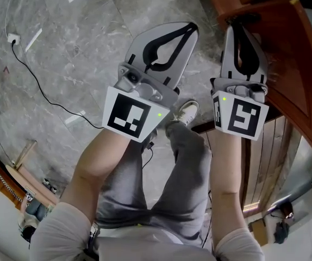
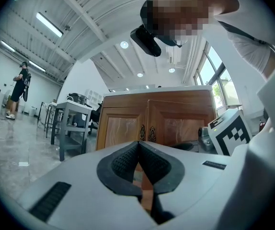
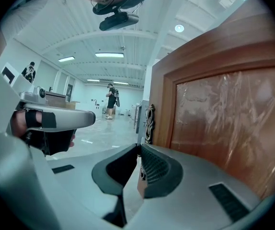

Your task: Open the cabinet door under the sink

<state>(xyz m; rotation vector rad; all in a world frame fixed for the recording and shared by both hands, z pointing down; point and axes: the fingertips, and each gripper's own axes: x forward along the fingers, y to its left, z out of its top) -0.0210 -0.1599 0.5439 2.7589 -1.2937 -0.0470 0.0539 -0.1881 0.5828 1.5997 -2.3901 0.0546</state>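
Ahead of the right gripper (image 3: 139,150), jaws together, stands the free edge of the cabinet door (image 3: 223,119); left gripper (image 2: 138,145), likewise closed, over open floor (image 1: 74,48).

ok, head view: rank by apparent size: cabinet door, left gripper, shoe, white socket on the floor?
1. cabinet door, though the frame cuts it off
2. left gripper, enlarged by nearness to the camera
3. shoe
4. white socket

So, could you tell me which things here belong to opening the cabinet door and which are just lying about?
For the job: cabinet door, its ornate handle, right gripper (jaws together), left gripper (jaws together).
Just lying about: black cable on the floor, grey table.
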